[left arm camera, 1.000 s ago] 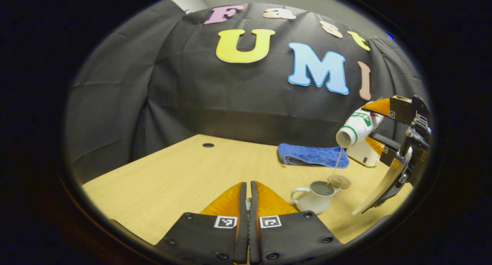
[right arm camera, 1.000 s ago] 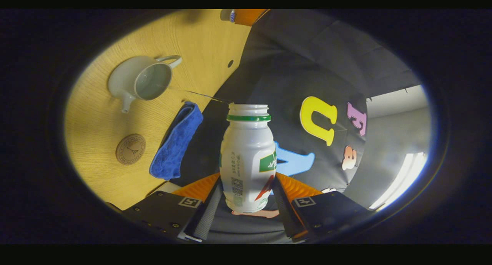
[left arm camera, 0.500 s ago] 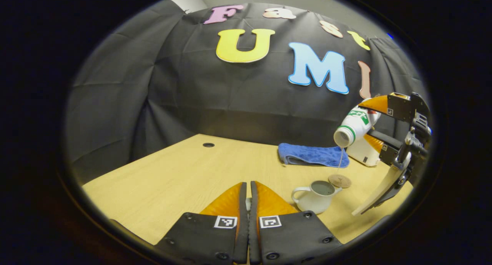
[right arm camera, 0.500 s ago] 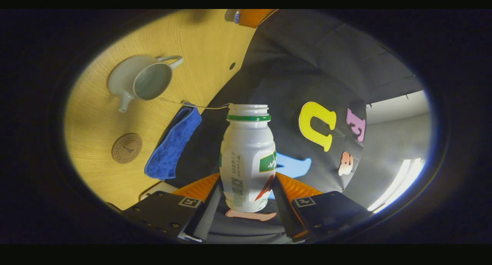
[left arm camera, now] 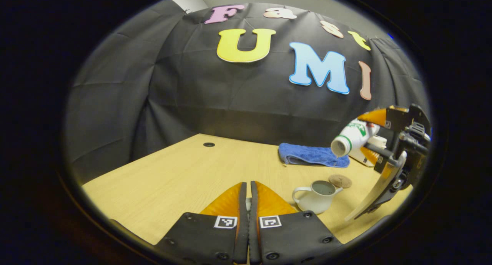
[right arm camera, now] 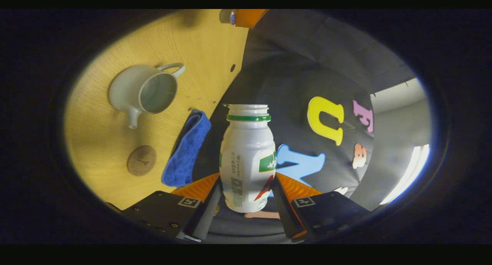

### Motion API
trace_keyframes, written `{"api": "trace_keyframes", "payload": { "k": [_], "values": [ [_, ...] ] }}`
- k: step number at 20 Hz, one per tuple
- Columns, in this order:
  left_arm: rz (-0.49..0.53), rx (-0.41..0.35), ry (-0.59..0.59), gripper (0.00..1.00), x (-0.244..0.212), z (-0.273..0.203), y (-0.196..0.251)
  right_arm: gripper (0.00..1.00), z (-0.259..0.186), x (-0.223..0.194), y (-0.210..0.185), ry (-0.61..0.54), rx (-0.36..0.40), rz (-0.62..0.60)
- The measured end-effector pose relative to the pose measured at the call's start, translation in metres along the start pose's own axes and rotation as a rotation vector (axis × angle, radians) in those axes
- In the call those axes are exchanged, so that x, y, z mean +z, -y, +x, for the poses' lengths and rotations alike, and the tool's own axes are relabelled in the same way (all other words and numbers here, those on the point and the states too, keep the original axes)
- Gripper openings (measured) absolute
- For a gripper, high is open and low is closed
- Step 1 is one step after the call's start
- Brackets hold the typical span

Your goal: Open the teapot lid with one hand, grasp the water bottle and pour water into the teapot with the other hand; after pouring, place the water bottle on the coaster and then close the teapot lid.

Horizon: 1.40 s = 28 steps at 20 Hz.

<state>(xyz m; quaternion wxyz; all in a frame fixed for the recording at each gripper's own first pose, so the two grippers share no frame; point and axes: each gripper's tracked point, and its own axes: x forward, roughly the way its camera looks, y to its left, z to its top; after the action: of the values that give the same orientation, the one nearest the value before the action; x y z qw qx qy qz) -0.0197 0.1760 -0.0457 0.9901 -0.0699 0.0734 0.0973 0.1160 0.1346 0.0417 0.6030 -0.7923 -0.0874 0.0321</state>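
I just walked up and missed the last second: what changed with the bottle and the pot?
The thin stream from the water bottle into the teapot has stopped, and the right gripper has lowered the bottle a little. The teapot, coaster, blue cloth and shut left gripper stayed put.

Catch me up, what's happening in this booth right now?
The right gripper has its jaws clamped on a tilted water bottle above the table, with no stream visible. The open teapot holds water. The coaster is bare, beside a blue towel. The left gripper is shut; the lid isn't discernible.
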Motion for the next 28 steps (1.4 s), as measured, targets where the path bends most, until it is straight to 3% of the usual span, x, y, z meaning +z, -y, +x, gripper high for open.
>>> {"api": "trace_keyframes", "payload": {
  "k": [3, 8, 16, 17, 24, 25, 28],
  "values": [
    [0.001, 0.004, 0.008, 0.07, 0.0, -0.001, -0.001, 0.72, 0.007, -0.005, -0.038, -0.031, 0.103, 0.184],
    [0.0, -0.004, 0.028, 0.07, 0.007, -0.004, 0.001, 0.72, -0.01, -0.002, -0.08, -0.09, 0.203, 0.53],
    [-0.019, -0.104, 0.057, 0.07, 0.011, -0.009, 0.034, 0.72, -0.022, 0.005, -0.082, -0.118, 0.274, 1.13],
    [-0.02, -0.113, 0.063, 0.11, 0.012, -0.009, 0.038, 0.72, -0.024, 0.005, -0.081, -0.113, 0.286, 1.186],
    [0.021, -0.169, 0.118, 0.11, 0.027, -0.014, 0.076, 0.72, -0.026, -0.006, -0.08, -0.11, 0.263, 1.515],
    [0.032, -0.18, 0.128, 0.07, 0.031, -0.013, 0.085, 0.72, -0.026, -0.008, -0.085, -0.116, 0.256, 1.543],
    [0.089, -0.228, 0.133, 0.11, 0.034, -0.001, 0.121, 0.72, -0.02, -0.013, -0.097, -0.148, 0.229, 1.57]
  ]
}}
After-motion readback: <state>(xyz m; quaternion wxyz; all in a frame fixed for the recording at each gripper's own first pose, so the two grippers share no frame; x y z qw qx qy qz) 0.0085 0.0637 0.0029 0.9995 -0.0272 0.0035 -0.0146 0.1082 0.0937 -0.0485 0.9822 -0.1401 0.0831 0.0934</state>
